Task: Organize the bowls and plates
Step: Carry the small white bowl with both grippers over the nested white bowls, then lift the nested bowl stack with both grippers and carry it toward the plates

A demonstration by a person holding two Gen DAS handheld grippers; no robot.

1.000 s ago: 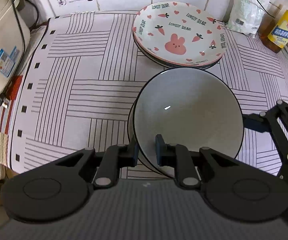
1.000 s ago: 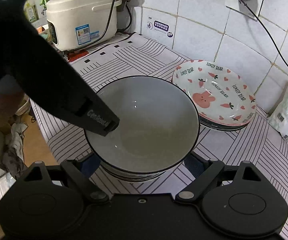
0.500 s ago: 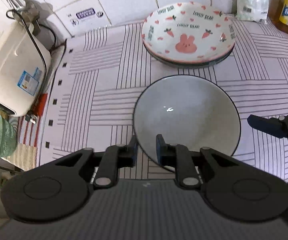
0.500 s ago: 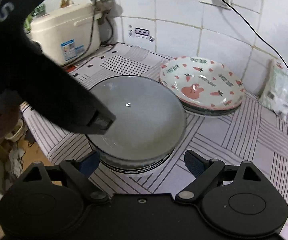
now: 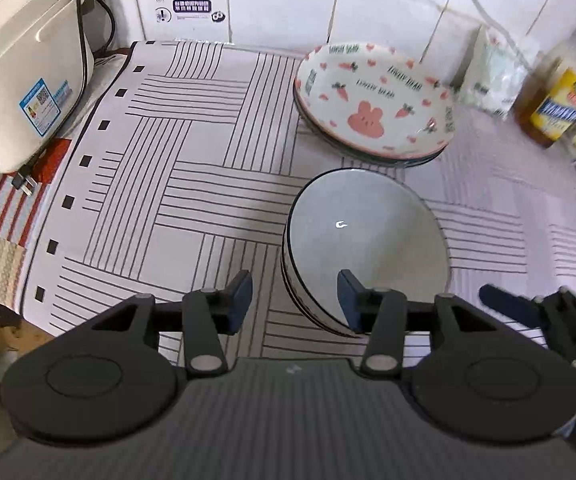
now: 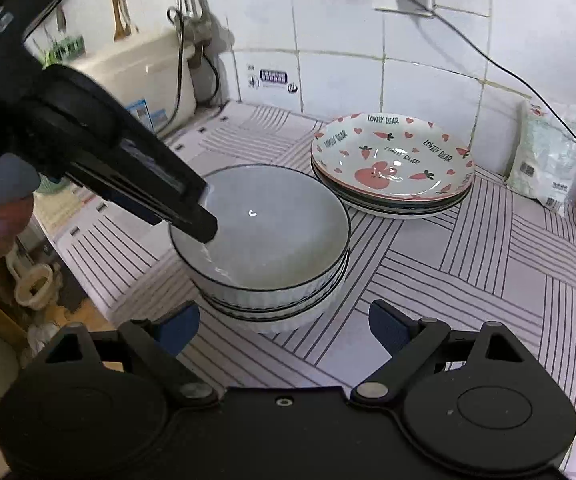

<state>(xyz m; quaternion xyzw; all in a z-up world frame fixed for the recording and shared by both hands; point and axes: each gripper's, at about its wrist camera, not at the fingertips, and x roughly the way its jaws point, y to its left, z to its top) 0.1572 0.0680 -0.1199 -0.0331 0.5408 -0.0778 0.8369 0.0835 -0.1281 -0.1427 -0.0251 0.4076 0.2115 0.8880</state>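
Bowls [image 6: 272, 236]: glazed ceramic, glossy grey inside, ribbed white outside. Plates [image 6: 392, 160]: glossy glazed ceramic, printed. Worktop [image 5: 192, 184]: covered in matt striped cloth. Wall tiles [image 6: 340, 12]: smooth, glossy. Cooker [image 5: 16, 80]: smooth cream plastic. Left gripper [image 5: 294, 296]: matt black plastic.

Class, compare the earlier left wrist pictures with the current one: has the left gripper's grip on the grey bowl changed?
Yes. The left gripper has just been opening: its pads, earlier pinched on the grey bowl rim, now stand apart, the rim between them untouched.
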